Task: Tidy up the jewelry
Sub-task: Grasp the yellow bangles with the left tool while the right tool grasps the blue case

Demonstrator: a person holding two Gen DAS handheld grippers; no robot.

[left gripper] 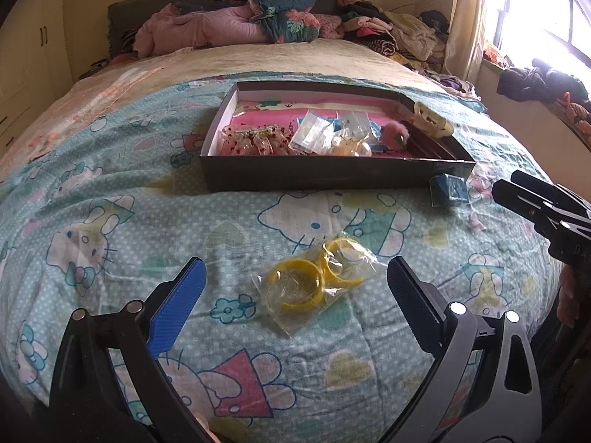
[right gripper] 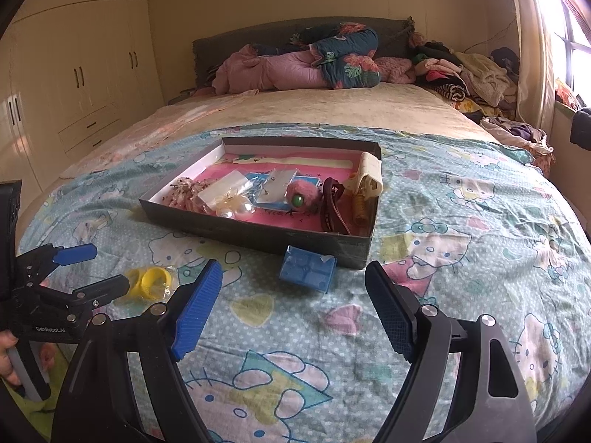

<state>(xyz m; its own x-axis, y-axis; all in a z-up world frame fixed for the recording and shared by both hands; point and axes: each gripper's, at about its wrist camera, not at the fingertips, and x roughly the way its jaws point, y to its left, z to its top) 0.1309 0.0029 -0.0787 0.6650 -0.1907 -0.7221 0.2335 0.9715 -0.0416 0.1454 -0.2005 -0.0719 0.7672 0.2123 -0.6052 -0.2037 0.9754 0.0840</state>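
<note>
I have both grippers released — left gripper (left gripper: 295, 277) over the bagged yellow bangles (left gripper: 314, 280), right gripper (right gripper: 295, 280) near the blue box (right gripper: 307, 268), nothing grasped.

My left wrist view looks forward and down from low over the bed (left gripper: 110, 192), close to the bagged yellow bangles (left gripper: 314, 288). My right wrist view sits further right, near the blue box (right gripper: 307, 267). Both face the headboard (right gripper: 229, 42) and share the tray (left gripper: 332, 179), bedspread and window side.
</note>
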